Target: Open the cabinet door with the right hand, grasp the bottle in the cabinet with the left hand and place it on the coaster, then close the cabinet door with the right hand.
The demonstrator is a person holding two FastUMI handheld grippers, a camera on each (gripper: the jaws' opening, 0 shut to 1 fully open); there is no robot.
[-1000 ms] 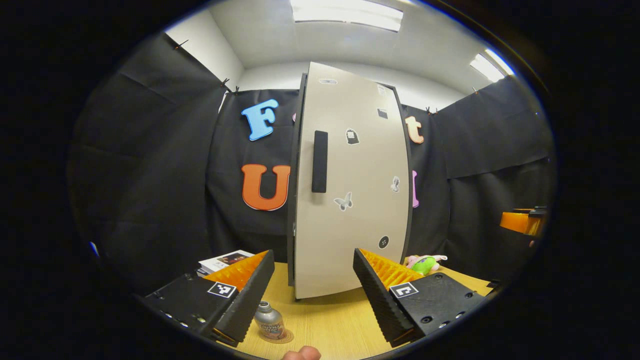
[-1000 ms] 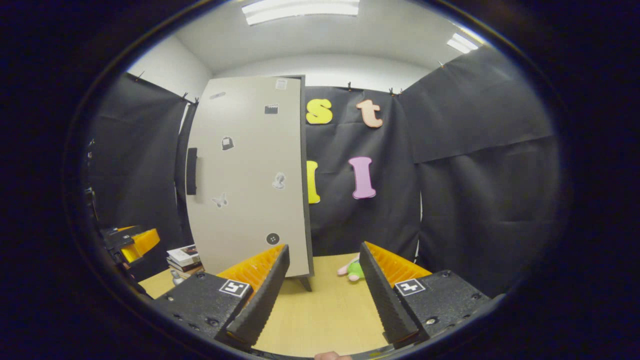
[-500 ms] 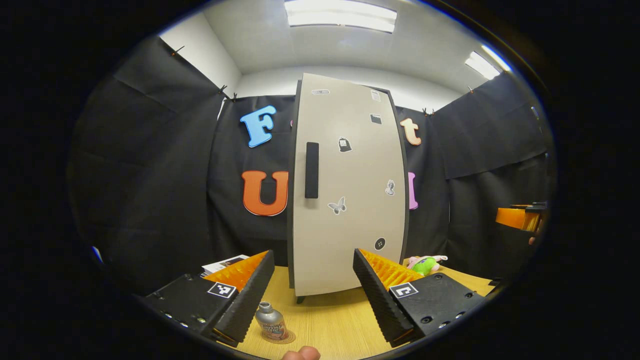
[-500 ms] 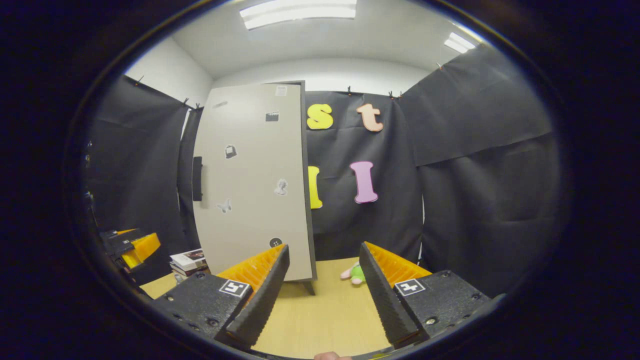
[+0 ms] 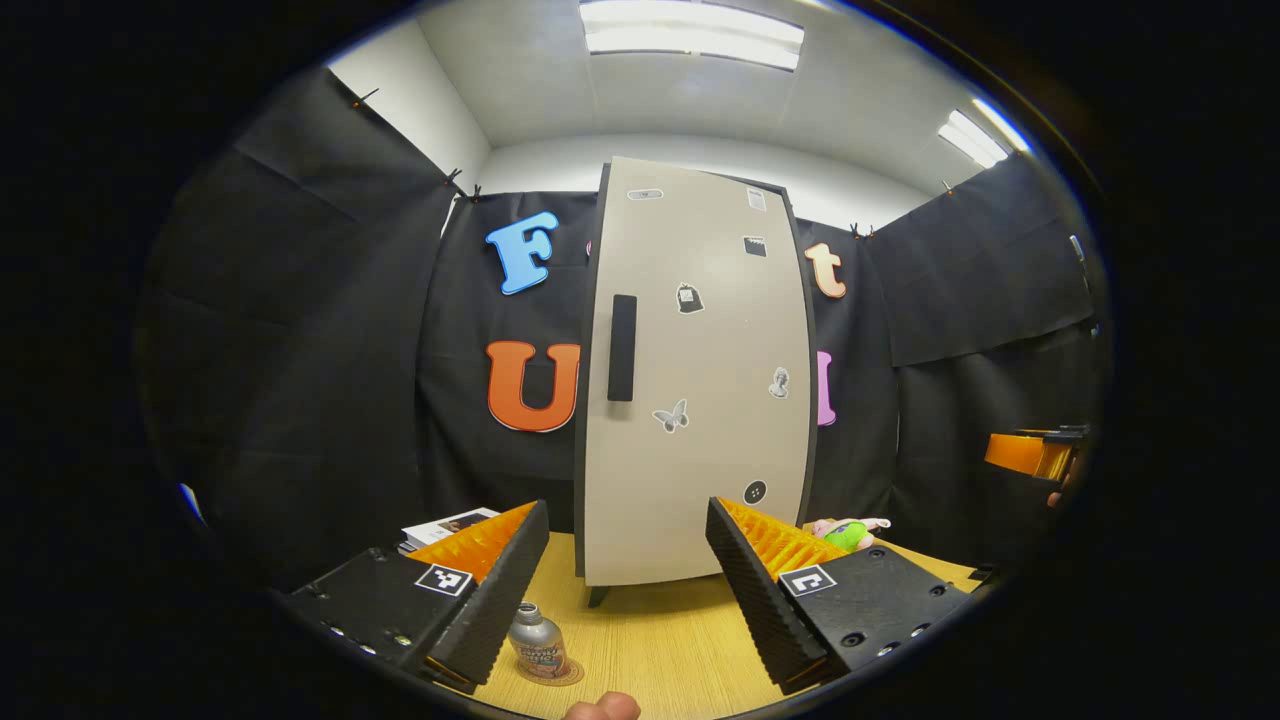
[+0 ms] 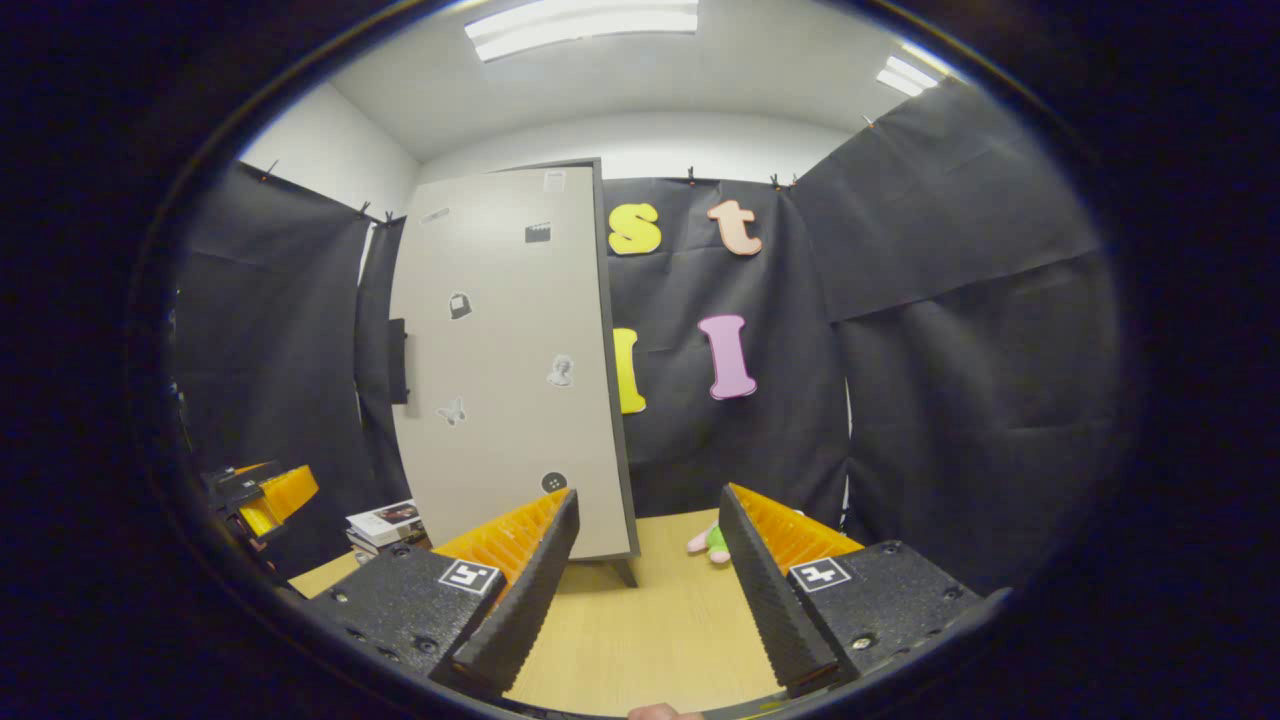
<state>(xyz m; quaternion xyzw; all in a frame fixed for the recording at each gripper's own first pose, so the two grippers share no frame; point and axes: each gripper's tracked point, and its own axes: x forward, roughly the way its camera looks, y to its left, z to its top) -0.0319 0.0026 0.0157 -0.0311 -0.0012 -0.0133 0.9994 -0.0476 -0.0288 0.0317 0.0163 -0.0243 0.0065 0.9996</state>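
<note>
The cabinet [image 5: 700, 400] stands on the wooden table [image 5: 660, 650] with its beige door flat against the frame; a black handle [image 5: 621, 347] runs down its left side. A small silver bottle [image 5: 537, 643] stands upright on a round coaster [image 5: 566, 675], near and just beside my left finger. My left gripper [image 5: 627, 505] is open and holds nothing. In the right gripper view the same door [image 6: 510, 370] and handle [image 6: 398, 347] lie to the left. My right gripper [image 6: 648, 495] is open and holds nothing, well short of the cabinet.
A stack of books [image 5: 450, 524] lies left of the cabinet, a pink and green plush toy [image 5: 848, 532] to its right. The other gripper shows far right [image 5: 1035, 452] in the left gripper view, and far left [image 6: 262, 492] in the right gripper view.
Both grippers have drawn back a little from the cabinet, which looks smaller and more upright now. The bottle has stayed on the coaster. Both grippers have stayed open.
</note>
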